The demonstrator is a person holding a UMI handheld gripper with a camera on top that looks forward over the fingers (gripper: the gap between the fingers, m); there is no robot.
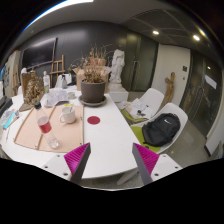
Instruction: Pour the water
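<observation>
Our tool (112, 160) hung released and empty above the worktop (105, 140); we judged it best to line up squarely on the red cup (44, 124) before closing.

White table (105, 140), white chairs (150, 103), dark wall (70, 50), ceiling lights (155, 32)

From where I hold the hand-held gripper (112, 160), its fingers stand apart above the near edge of the white table (105, 140), and the stretch just ahead of them lies bare. Further on, a red cup (44, 124) and a white cup (67, 114) block the left side, a potted plant (94, 80) stands beyond, and a chair with a black bag (160, 129) crowds the right.
</observation>
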